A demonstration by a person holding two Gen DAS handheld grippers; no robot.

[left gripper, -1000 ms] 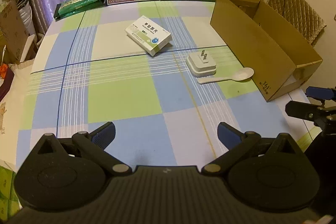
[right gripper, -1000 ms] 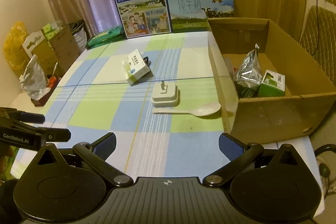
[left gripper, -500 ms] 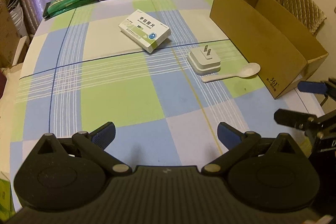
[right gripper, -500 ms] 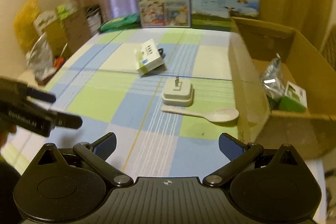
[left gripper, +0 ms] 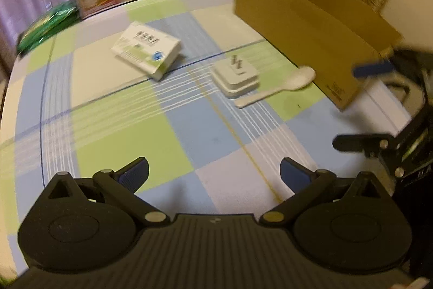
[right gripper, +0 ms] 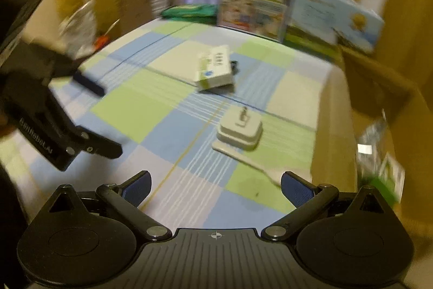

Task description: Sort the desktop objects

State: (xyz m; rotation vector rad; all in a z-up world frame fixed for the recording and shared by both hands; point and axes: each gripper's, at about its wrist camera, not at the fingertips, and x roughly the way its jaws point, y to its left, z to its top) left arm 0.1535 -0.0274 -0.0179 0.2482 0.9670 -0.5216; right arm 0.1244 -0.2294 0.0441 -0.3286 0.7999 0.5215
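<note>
Two empty black tongs hovering over a checked desk with three objects waiting beside a box.

The left tongs and the right tongs are both gaping wide, gripping nothing, low in each frame above the blue, green and white checked desk. At centre frame a white and green flat medicine carton is lying; right of it a white square plug adapter is sitting prongs up, with a pale plastic spoon just beside it. The open brown cardboard box is filling the upper right, near the spoon's bowl. Both views are motion-blurred.
</note>
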